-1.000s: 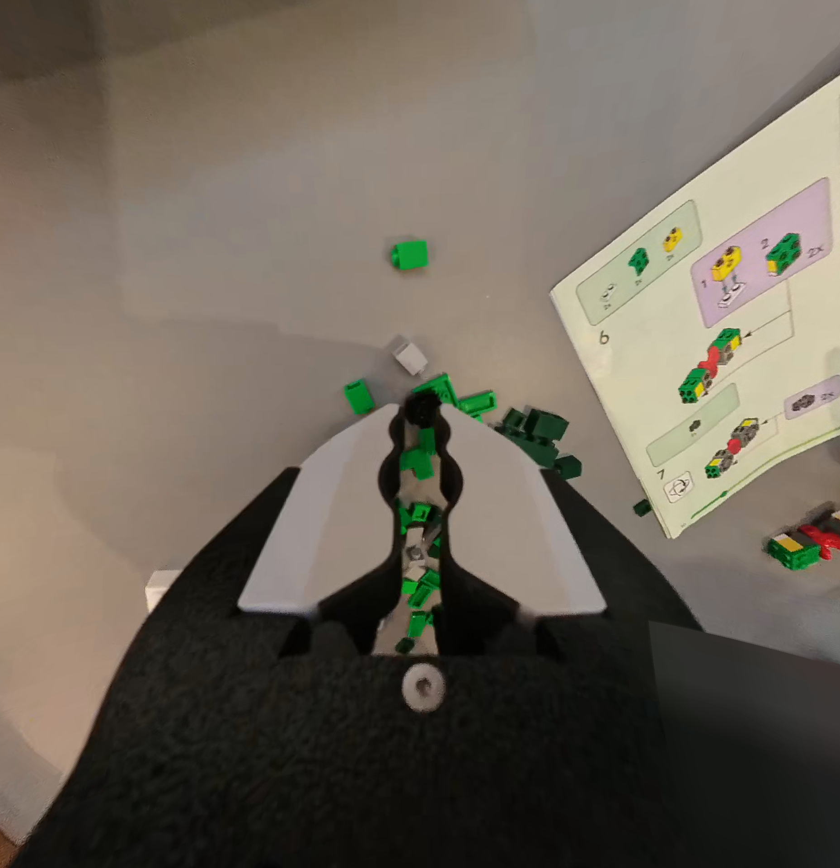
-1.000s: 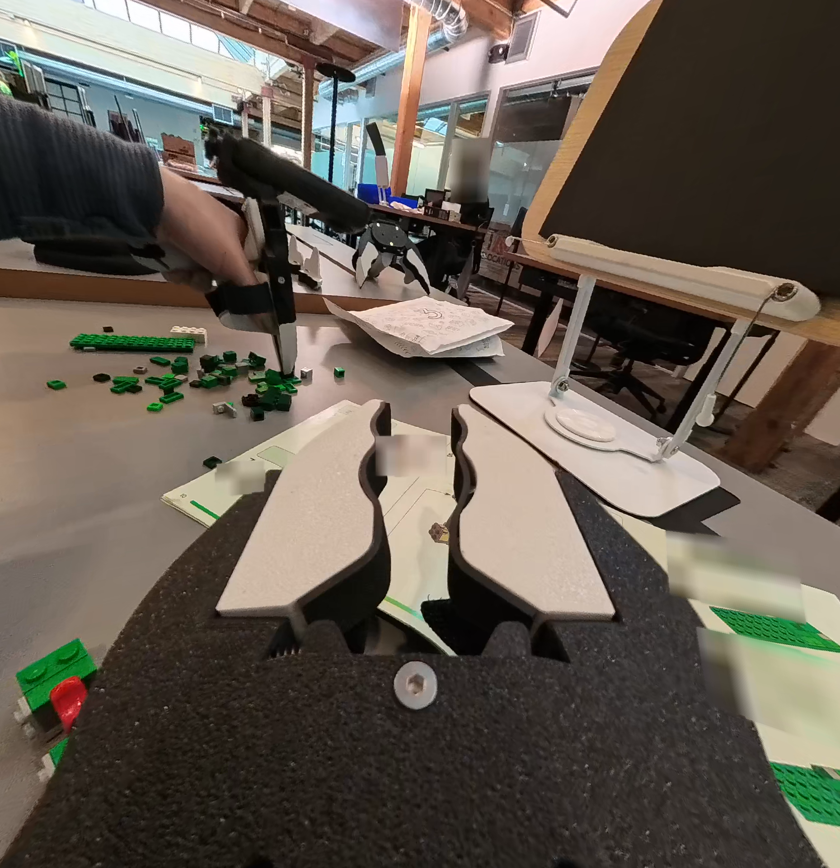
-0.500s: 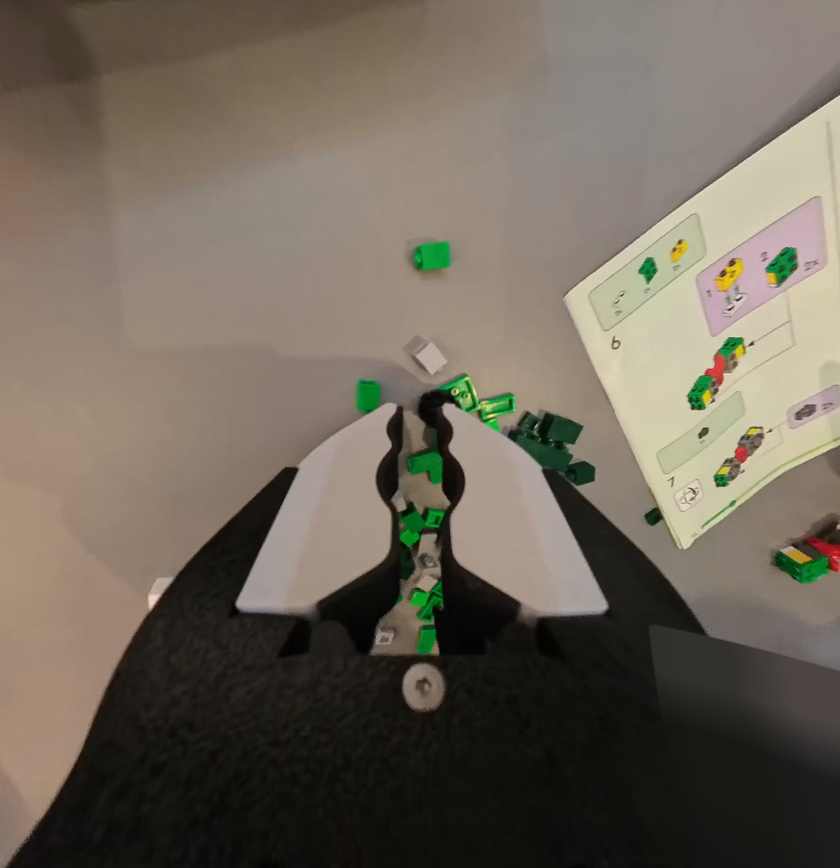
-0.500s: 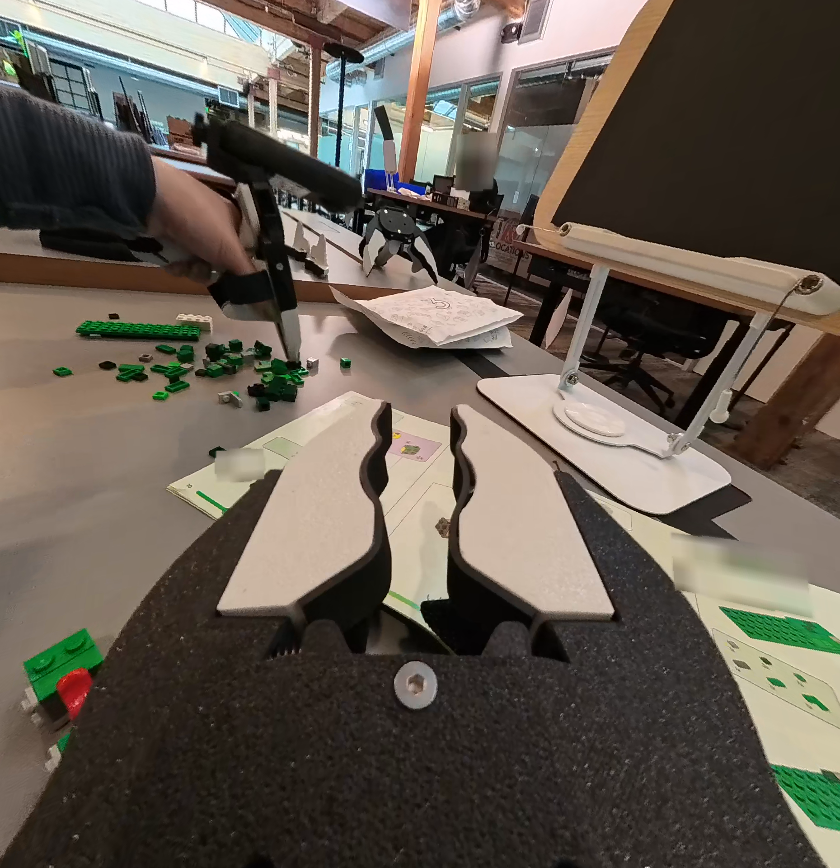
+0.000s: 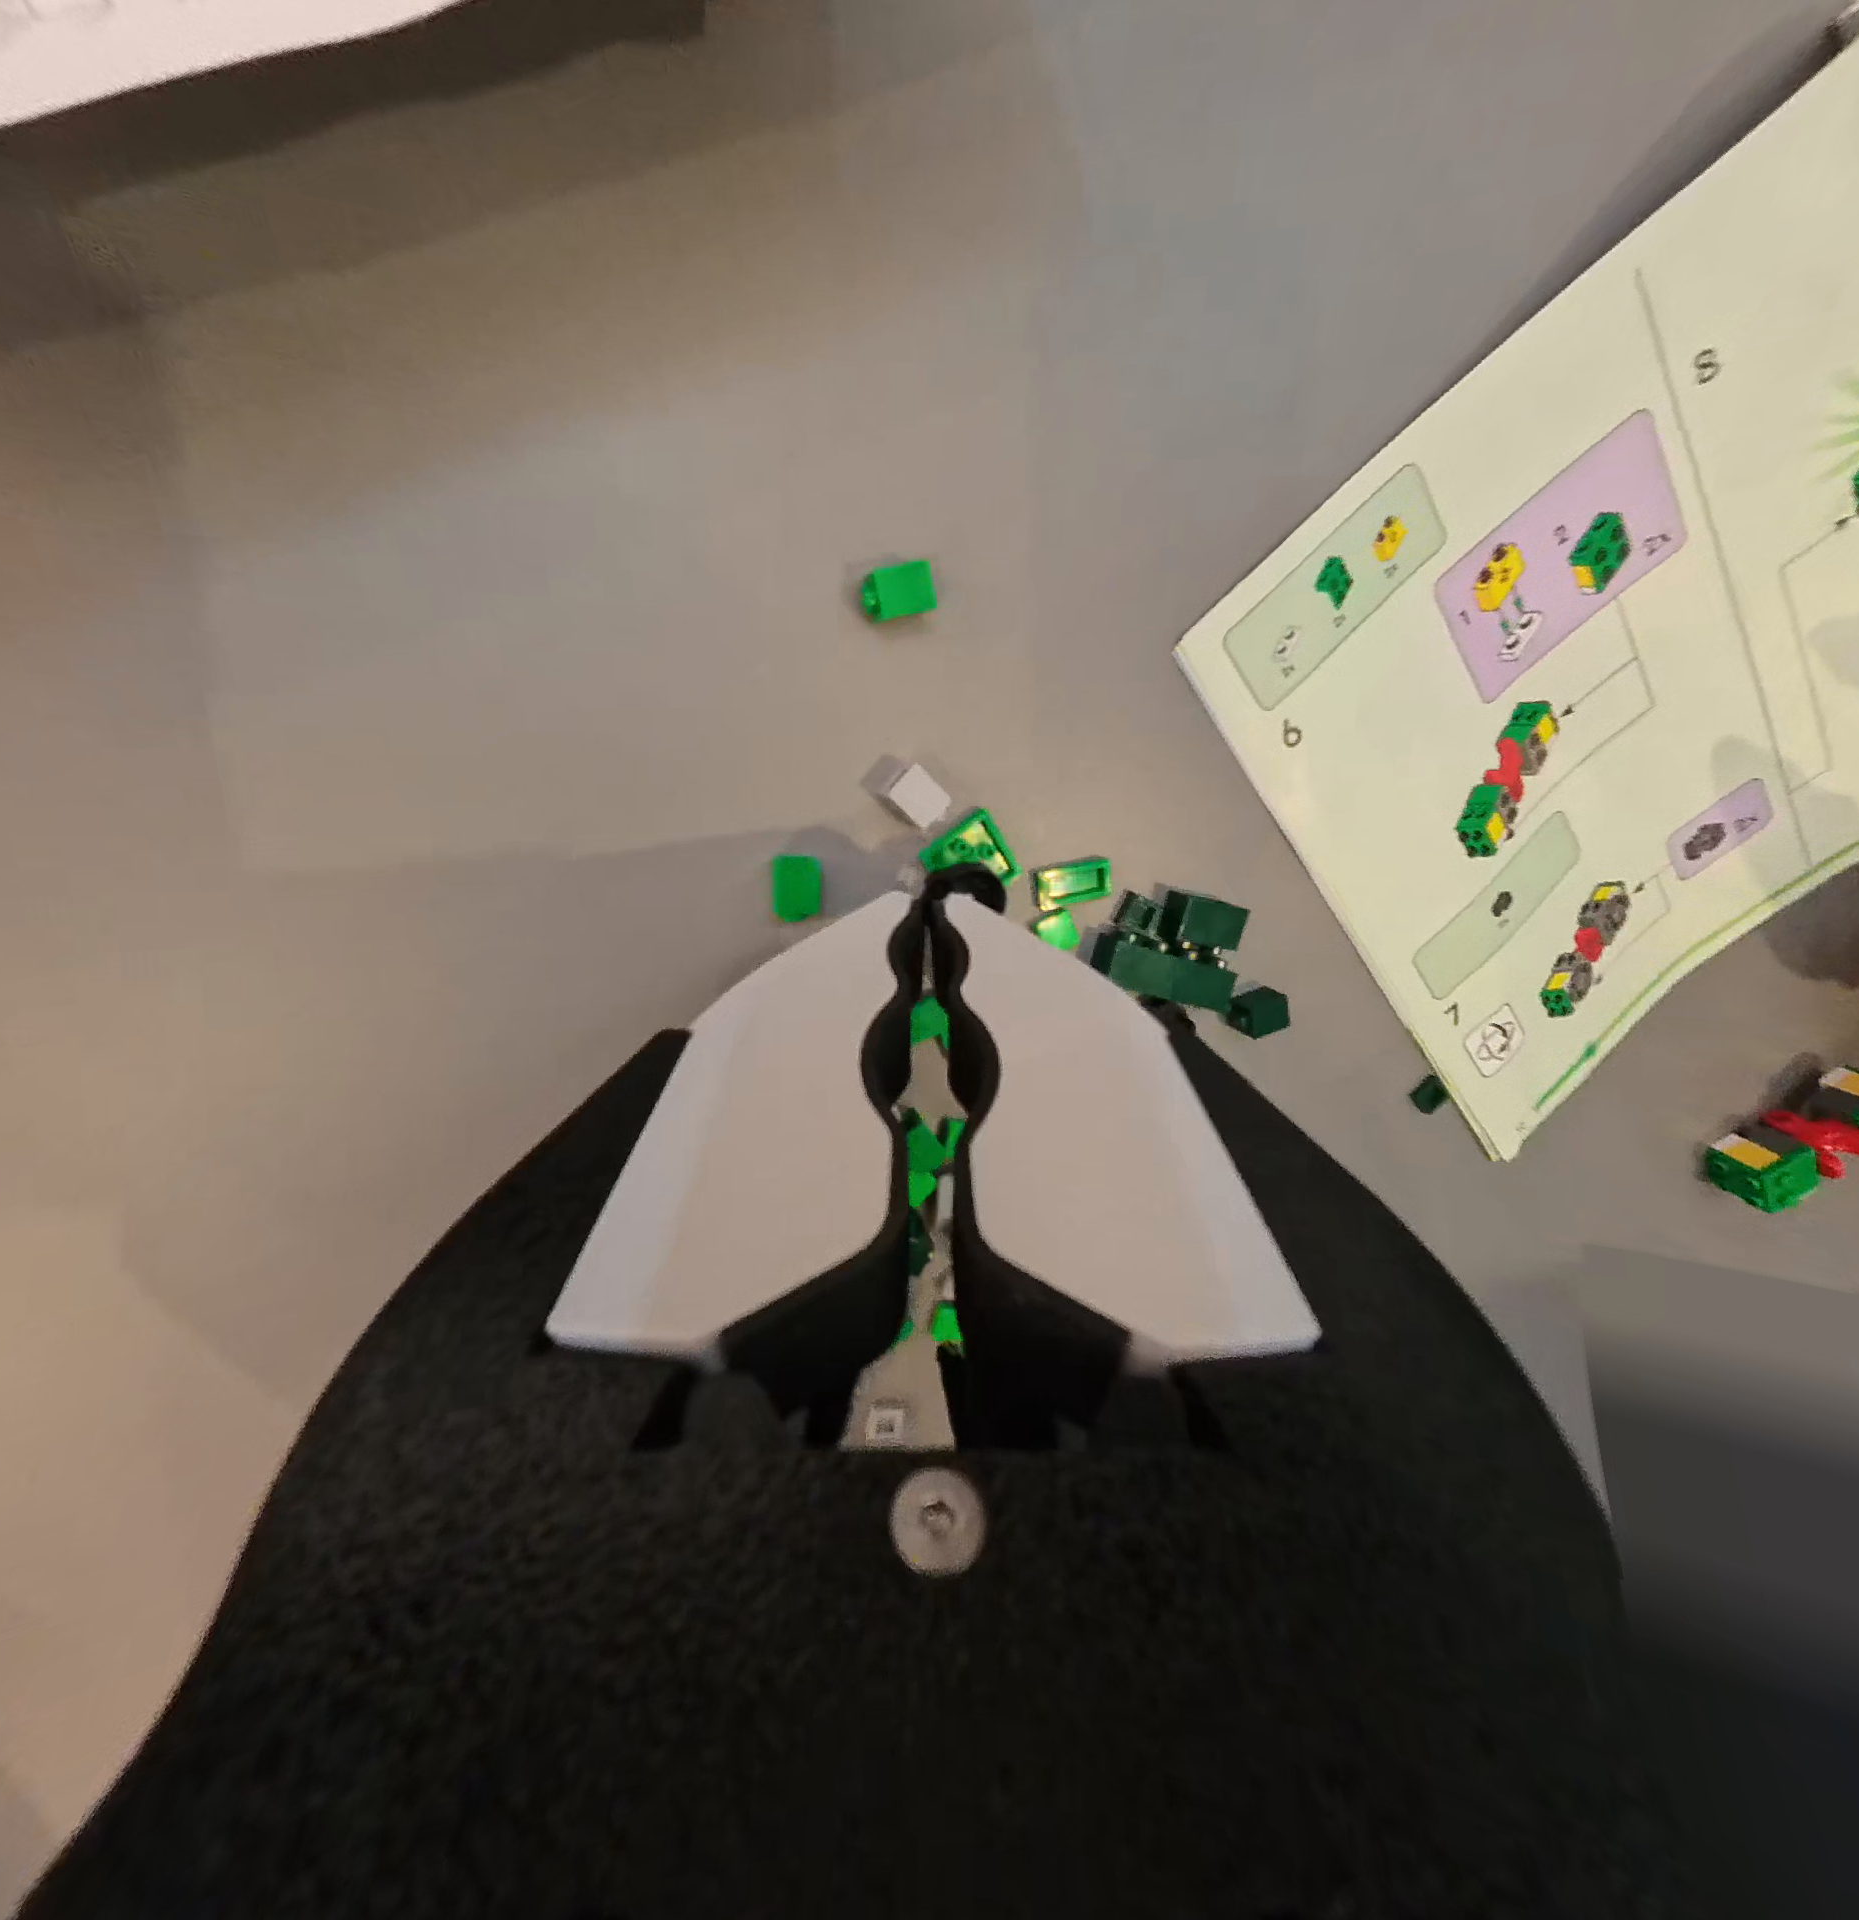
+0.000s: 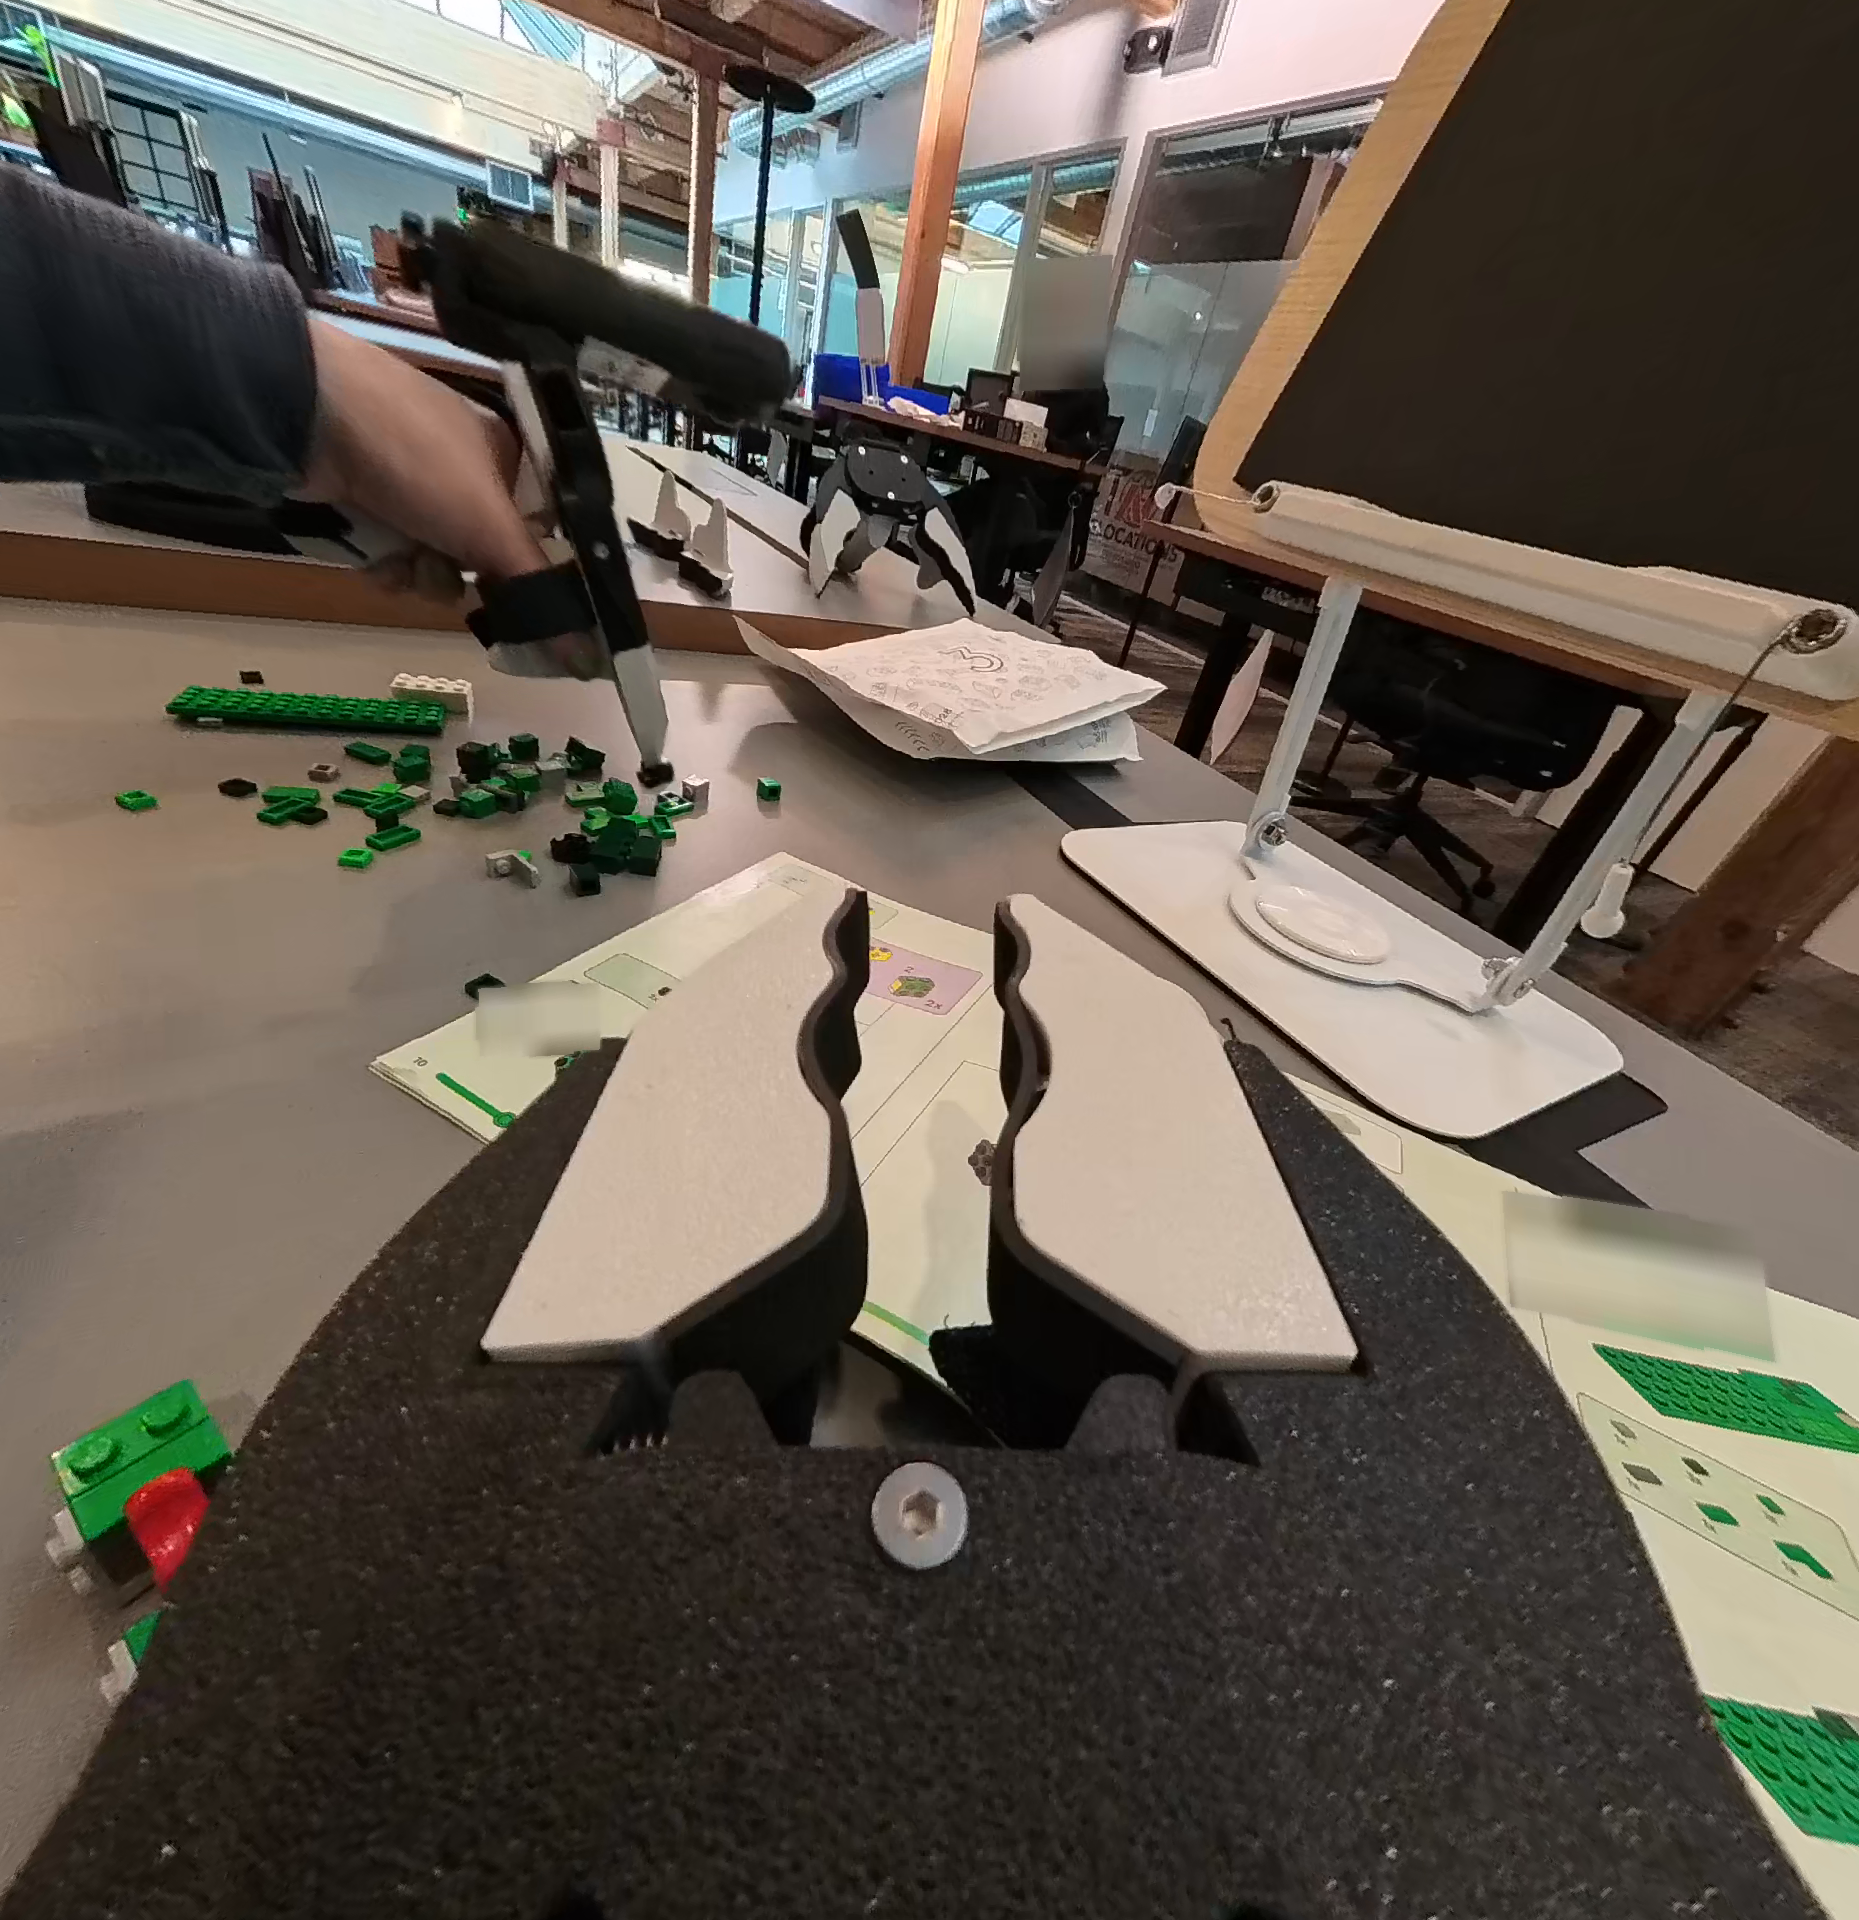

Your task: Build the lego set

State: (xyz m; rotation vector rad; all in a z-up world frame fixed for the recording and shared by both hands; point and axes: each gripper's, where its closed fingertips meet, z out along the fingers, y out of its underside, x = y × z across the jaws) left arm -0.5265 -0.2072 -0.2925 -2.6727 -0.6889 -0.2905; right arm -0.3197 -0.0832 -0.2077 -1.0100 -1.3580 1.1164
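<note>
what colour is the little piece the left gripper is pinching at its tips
Black: the small piece in the left gripper, clearest in the left wrist view.

A grey table (image 6: 177, 1039) carries scattered green bricks (image 6: 489, 795), a long green plate (image 6: 307, 710), an open booklet (image 5: 1527, 727), a paper bag (image 6: 966, 691) and a white lamp base (image 6: 1340, 966)

I see bright green bricks (image 5: 897, 590) beyond my white fingers (image 5: 759, 1122), dark green ones (image 5: 1174, 940) right of them, on grey table (image 5: 489, 520).

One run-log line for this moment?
left tool: shut on small black piece | right tool: open, empty, over instruction booklet
</note>
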